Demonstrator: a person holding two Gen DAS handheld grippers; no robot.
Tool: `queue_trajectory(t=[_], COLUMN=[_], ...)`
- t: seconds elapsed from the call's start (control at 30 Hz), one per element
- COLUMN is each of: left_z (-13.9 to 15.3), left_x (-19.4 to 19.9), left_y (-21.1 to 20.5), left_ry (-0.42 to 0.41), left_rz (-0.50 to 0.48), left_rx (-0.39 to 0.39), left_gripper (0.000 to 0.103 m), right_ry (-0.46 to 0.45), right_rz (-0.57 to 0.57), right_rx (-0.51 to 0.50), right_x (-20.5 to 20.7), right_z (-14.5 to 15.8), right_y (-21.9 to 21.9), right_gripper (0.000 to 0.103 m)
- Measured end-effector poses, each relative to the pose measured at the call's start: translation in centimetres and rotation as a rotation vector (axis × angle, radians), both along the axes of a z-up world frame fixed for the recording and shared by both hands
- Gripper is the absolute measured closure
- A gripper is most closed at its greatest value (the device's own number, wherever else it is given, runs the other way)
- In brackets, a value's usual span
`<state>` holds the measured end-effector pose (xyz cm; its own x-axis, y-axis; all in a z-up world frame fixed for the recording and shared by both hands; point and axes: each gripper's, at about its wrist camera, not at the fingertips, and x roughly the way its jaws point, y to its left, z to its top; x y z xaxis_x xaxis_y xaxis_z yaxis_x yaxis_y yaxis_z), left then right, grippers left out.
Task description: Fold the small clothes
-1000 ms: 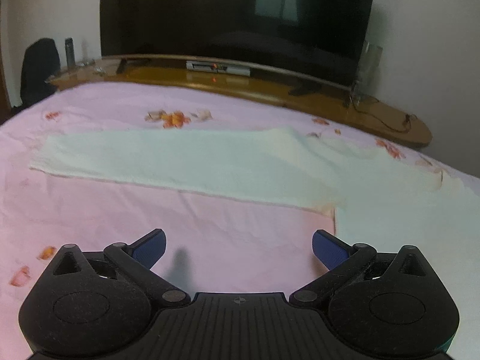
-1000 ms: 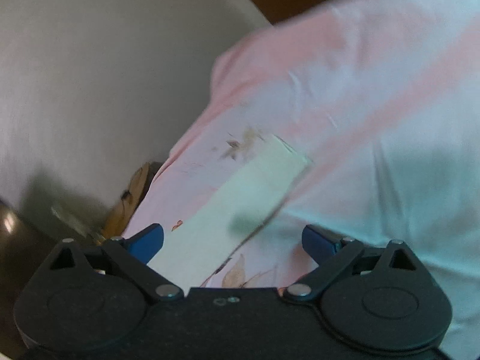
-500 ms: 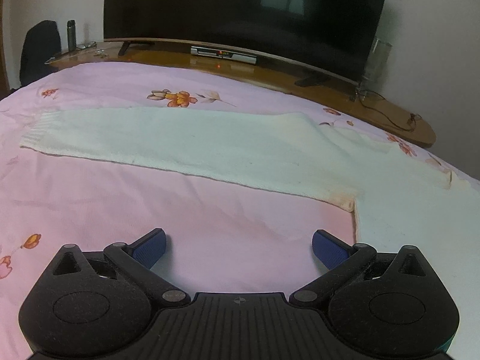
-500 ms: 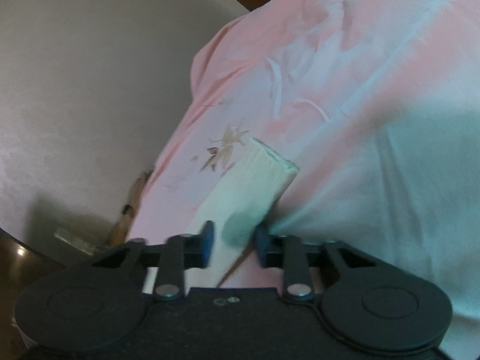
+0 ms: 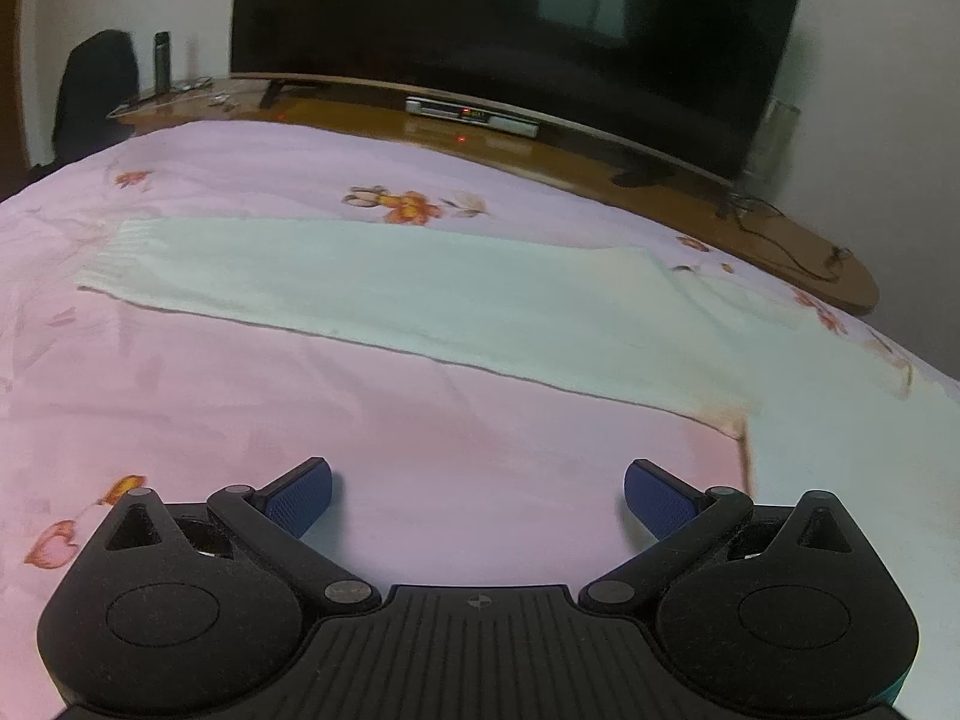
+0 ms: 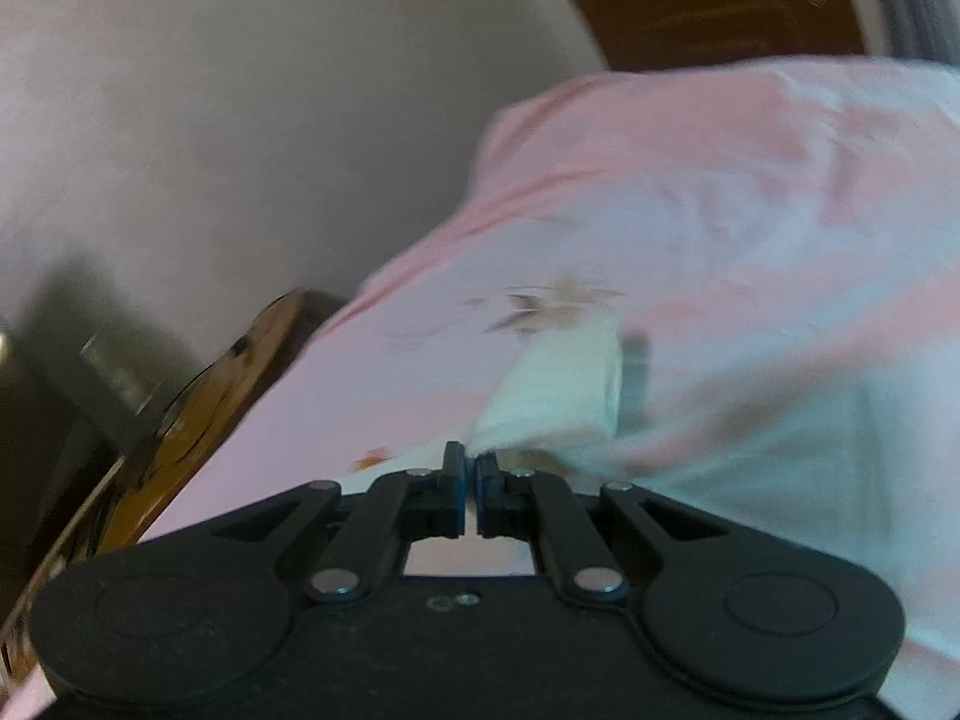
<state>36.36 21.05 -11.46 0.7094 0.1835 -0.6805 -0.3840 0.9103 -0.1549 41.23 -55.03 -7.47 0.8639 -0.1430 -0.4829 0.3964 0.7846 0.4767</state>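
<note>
One white knitted garment is spread on one pink floral bedsheet; its sleeve is pinched by the closed right tool, while the left tool is held wide open, empty.

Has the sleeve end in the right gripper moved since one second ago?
Yes. The right gripper, now shut on the sleeve end, has lifted it off the pink sheet, bunching it up.

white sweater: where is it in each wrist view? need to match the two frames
Left wrist: white sweater spans mid-frame, one sleeve stretched flat to the left, body running off the right edge.
Right wrist: a sleeve sits centre-right, its near end pinched in the shut right claw.
Shared landmark: the pink floral bedsheet.
</note>
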Motion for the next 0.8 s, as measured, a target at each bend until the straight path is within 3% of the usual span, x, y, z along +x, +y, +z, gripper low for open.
queue_trajectory(t=[0.33,0.53,0.7,0.77,0.8], left_z=[0.6,0.9,1.2,1.3,1.4], left_x=[-1.8,-3.5,-4.4,-4.5,-4.4], left_y=[1.4,2.1,2.4,2.4,2.3], left_ry=[-0.003,-0.011,-0.005,-0.009,-0.012], left_rz=[0.003,-0.009,-0.022,-0.028,-0.032], left_rx=[-0.009,-0.025,-0.008,-0.019,-0.022], left_gripper=[0.000,0.000,0.000,0.000,0.000], right_ry=[-0.043,-0.029,0.004,0.042,0.059], right_rz=[0.360,0.605,0.756,0.811,0.869], right_rx=[-0.102,-0.178,-0.235,-0.246,-0.241], right_x=[4.7,6.4,6.6,6.3,6.2], right_z=[2.3,1.4,0.3,-0.2,-0.6], right_y=[15.7,26.8,33.5,35.9,37.0], right_gripper=[0.099,0.099,0.098,0.086,0.073])
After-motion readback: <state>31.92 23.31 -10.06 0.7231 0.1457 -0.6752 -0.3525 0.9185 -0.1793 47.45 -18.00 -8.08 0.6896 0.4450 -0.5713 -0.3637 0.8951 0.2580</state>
